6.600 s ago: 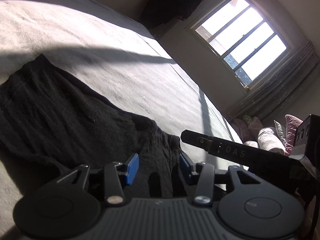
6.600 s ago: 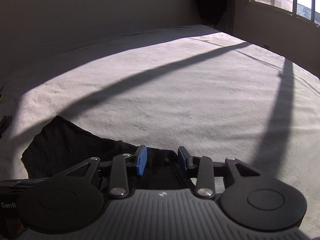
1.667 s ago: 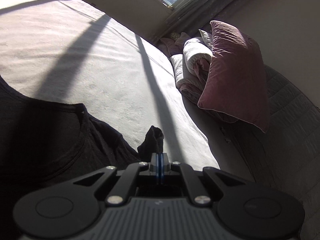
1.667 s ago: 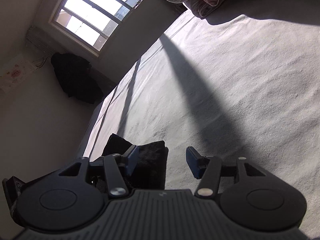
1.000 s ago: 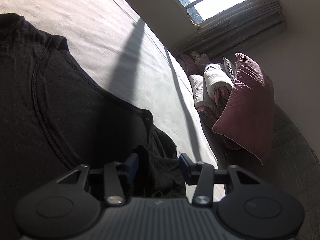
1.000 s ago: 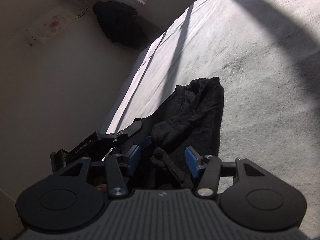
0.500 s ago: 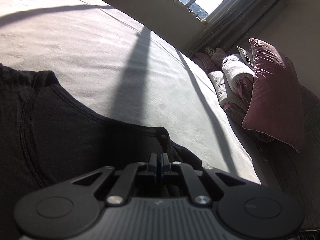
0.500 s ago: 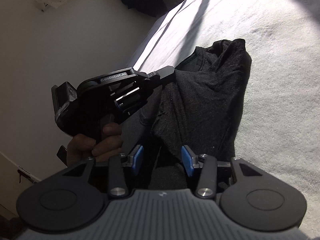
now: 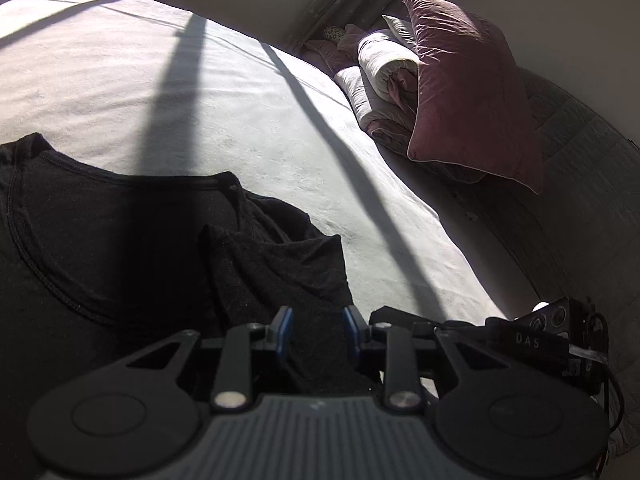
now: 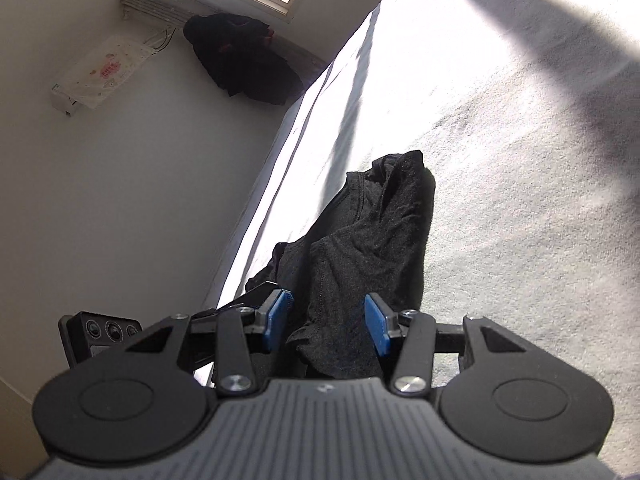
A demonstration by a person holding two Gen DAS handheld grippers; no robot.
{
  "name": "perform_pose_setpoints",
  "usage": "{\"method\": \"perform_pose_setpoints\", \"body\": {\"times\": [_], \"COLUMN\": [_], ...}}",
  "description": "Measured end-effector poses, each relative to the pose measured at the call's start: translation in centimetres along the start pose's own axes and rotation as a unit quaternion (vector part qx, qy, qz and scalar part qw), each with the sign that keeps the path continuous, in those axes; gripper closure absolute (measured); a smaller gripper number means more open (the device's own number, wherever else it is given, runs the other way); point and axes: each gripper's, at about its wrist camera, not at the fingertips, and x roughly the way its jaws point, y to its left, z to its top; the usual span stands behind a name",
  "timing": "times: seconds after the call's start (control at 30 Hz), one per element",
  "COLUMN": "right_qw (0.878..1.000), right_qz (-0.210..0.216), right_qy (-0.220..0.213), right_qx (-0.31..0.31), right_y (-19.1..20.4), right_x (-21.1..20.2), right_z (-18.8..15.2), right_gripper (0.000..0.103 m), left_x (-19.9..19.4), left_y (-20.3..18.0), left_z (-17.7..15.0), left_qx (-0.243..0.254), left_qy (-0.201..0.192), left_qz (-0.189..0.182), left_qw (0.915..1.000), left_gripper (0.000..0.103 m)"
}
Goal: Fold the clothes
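A black T-shirt lies on the pale bed sheet, neckline to the left, with a flap of fabric lying over it. My left gripper hovers over that flap. Its jaws are opening, with cloth under the gap and the blue pads not pressing on it. In the right wrist view the shirt is bunched near the bed's left edge. My right gripper stands half open astride a ridge of it, not pinching. The left tool's camera block shows low at the left.
A maroon pillow and a rolled duvet lean on the quilted headboard. Dark clothes are heaped in the corner under the window. A white wall runs along the bed's left edge. Sunlit sheet spreads beyond the shirt.
The left gripper, shut on the shirt's fabric half a second ago, has parted its pads and lifted back. In the right wrist view the left tool has dropped from mid-frame to the lower left.
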Motion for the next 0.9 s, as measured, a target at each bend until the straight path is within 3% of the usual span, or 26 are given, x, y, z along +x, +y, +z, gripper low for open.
{"method": "perform_pose_setpoints", "body": {"times": [0.03, 0.07, 0.17, 0.27, 0.43, 0.53, 0.7, 0.9], "right_qw": [1.000, 1.000, 0.999, 1.000, 0.999, 0.999, 0.999, 0.999], "right_qz": [0.000, -0.007, -0.032, -0.022, -0.035, -0.033, -0.034, -0.035], "right_qy": [-0.001, -0.002, -0.003, -0.012, 0.000, 0.001, -0.004, 0.002], "right_qx": [0.004, 0.002, -0.010, -0.005, -0.014, -0.014, -0.025, -0.033], "right_y": [-0.1, -0.1, 0.3, 0.3, 0.0, 0.2, 0.9, 1.1], "right_x": [-0.1, -0.1, 0.6, 0.0, 0.9, 0.9, 0.6, 1.4], "right_z": [-0.1, -0.2, -0.1, 0.1, 0.1, 0.2, 0.9, 0.9], "right_gripper": [0.054, 0.054, 0.056, 0.056, 0.056, 0.055, 0.054, 0.052], "left_x": [0.5, 0.7, -0.1, -1.9, -4.4, -7.3, -12.0, -17.0], "left_y": [0.1, 0.2, 0.7, 0.8, 1.9, 2.5, 5.0, 9.5], "left_z": [-0.5, -0.8, -1.3, -1.5, -1.9, -2.1, -2.3, -3.2], "left_qx": [0.011, 0.017, 0.011, 0.004, -0.022, -0.033, -0.070, -0.166], "left_qy": [0.020, 0.029, 0.030, 0.002, -0.014, -0.045, -0.082, -0.135], "left_qz": [0.022, 0.034, 0.036, 0.041, 0.106, 0.142, 0.211, 0.282], "left_qw": [0.9995, 0.9988, 0.9989, 0.9991, 0.9940, 0.9882, 0.9714, 0.9353], "left_gripper": [0.075, 0.082, 0.085, 0.076, 0.071, 0.055, 0.042, 0.035]}}
